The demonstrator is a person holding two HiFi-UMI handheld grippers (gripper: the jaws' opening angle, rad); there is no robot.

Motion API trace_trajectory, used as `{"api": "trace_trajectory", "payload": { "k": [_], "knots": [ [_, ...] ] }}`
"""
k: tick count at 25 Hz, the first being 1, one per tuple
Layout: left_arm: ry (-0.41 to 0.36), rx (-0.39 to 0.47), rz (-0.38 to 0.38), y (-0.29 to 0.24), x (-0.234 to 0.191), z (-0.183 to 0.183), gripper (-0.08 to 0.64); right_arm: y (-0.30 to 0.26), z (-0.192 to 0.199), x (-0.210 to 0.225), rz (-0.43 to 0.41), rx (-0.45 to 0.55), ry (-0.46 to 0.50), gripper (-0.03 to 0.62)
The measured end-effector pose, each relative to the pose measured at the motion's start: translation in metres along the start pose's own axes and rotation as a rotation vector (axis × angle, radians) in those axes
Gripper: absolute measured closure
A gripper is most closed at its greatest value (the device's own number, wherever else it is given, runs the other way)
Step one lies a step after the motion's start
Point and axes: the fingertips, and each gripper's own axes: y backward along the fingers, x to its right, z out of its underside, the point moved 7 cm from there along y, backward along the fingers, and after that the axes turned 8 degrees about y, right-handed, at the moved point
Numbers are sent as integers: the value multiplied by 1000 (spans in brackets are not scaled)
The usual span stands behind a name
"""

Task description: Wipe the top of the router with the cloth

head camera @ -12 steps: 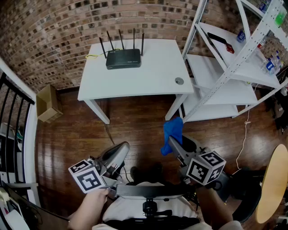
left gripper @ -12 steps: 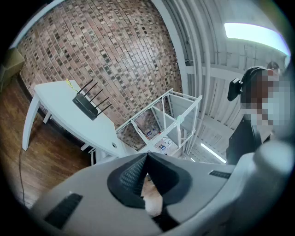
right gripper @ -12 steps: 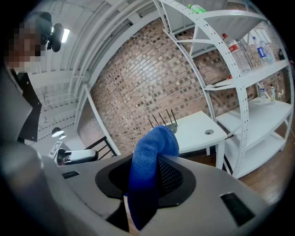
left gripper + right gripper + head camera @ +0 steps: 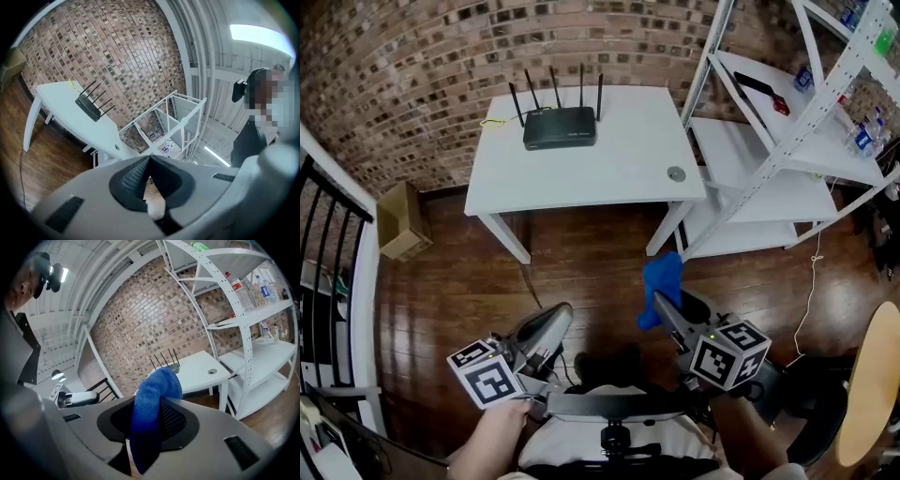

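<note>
The right gripper (image 4: 658,305) has its jaws closed on the blue cloth (image 4: 661,284), and the cloth sticks up in a bunch above the jaw tips. The left gripper (image 4: 149,161) has its jaws pressed together with nothing between them. Both grippers are low and close to the person's body, above the dark wooden floor (image 4: 581,253) and well apart from the white table (image 4: 609,169). The black router (image 4: 559,126) lies on the far part of this table, near the brick wall (image 4: 441,56), with its four antennas upright. A round grey cable cap (image 4: 676,173) is in the table top near its right edge. A white metal shelf rack (image 4: 787,141) stands just to the right of the table, and a cardboard box (image 4: 401,220) stands on the floor to its left.
</note>
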Motion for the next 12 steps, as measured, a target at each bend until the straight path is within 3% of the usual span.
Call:
{"api": "trace_trajectory", "payload": {
  "k": [12],
  "knots": [
    [8,-9,-18,4,-15,-18,535,-20,-5,-8,24,-18,2,448]
  ]
}}
